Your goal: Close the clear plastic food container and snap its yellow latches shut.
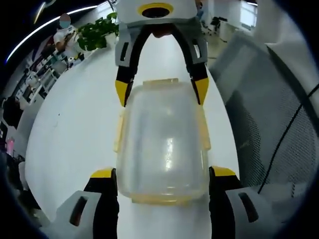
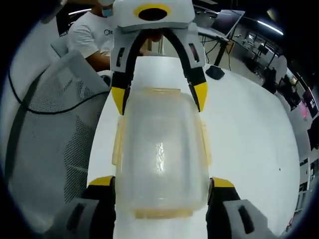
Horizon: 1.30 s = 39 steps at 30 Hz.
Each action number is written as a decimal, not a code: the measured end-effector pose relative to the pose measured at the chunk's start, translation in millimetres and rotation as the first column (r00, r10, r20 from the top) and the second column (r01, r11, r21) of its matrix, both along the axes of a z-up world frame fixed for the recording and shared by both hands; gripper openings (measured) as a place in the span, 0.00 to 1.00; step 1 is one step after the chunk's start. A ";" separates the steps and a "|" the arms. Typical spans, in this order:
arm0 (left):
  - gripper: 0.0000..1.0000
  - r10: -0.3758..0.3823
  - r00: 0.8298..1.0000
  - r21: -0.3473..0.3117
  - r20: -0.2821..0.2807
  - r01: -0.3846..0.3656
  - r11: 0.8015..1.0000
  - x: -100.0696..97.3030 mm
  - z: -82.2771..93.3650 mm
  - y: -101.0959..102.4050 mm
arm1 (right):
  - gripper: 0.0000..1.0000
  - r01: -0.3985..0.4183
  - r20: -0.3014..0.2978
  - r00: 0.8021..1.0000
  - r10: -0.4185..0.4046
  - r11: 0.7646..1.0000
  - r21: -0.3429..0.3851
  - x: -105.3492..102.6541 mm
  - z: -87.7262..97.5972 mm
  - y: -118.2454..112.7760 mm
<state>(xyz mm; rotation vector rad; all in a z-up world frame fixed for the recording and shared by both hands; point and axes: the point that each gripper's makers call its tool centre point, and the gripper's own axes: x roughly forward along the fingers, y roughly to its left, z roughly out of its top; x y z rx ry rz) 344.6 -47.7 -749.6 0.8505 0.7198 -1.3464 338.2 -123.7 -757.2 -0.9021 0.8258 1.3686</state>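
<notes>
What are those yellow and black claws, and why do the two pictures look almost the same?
Those claws are grippers, tools with two jaws that a person holds, one in each hand. Each gripper carries a little camera that looks forward along its own jaws, so each picture shows one gripper's jaws at the bottom and the other gripper facing it at the top.

In the left gripper view, the left gripper is at the bottom and the right gripper is across from it. In the right gripper view it swaps: the right gripper is below.

Between them sits a clear plastic food container with yellow latches along its edges. It rests on a white table. Both grippers are open, with their jaws on either side of the box's two ends. A mesh chair stands beside the table.
</notes>
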 end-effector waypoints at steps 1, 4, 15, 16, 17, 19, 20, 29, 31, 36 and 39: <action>0.73 -0.002 1.000 -0.001 0.000 0.002 1.000 0.2 -0.2 -0.4 | 0.74 0.000 -0.001 1.000 0.000 1.000 0.002 -0.1 0.3 -0.8; 0.73 -0.011 1.000 -0.004 -0.002 0.011 1.000 3.0 -0.2 -1.3 | 0.75 0.007 -0.004 1.000 -0.007 1.000 0.003 1.8 0.1 -1.2; 0.73 -0.030 1.000 0.019 0.002 0.030 0.999 27.4 -0.7 0.5 | 0.75 0.018 -0.005 1.000 -0.019 1.000 -0.021 25.3 -0.4 0.8; 0.73 -0.028 1.000 0.018 0.002 0.028 0.999 31.0 -0.8 0.9 | 0.75 0.018 -0.005 1.000 -0.018 1.000 -0.025 29.1 -0.6 1.0; 0.73 -0.029 1.000 0.017 0.002 0.029 0.999 33.5 -0.7 0.9 | 0.75 0.018 -0.005 1.000 -0.018 0.999 -0.028 31.4 -0.3 0.9; 0.73 -0.028 1.000 0.018 0.002 0.028 0.999 40.6 -0.5 0.8 | 0.75 0.019 -0.005 1.000 -0.020 0.999 -0.031 39.0 -0.9 0.7; 0.73 -0.028 1.000 0.017 0.002 0.028 0.999 43.6 -0.6 0.8 | 0.75 0.020 -0.006 1.000 -0.020 0.999 -0.032 43.3 -1.1 0.4; 0.73 -0.035 0.999 0.035 0.006 0.034 0.999 74.6 -1.1 -0.6 | 0.75 0.027 -0.006 1.000 -0.027 0.999 -0.029 71.5 -0.9 -0.6; 0.73 -0.033 0.999 0.037 0.005 0.033 0.999 81.1 -0.9 -1.8 | 0.75 0.026 -0.006 1.000 -0.026 0.999 -0.028 78.8 -1.0 -1.6; 0.73 -0.026 1.000 0.037 0.005 0.026 0.999 95.4 -1.0 -3.7 | 0.75 0.017 -0.008 1.000 -0.017 0.999 -0.033 94.2 -0.9 -3.7; 0.73 -0.023 1.000 0.034 0.003 0.023 0.999 103.4 -0.9 -4.1 | 0.75 0.011 -0.008 1.000 -0.011 0.999 -0.042 101.6 -1.1 -4.1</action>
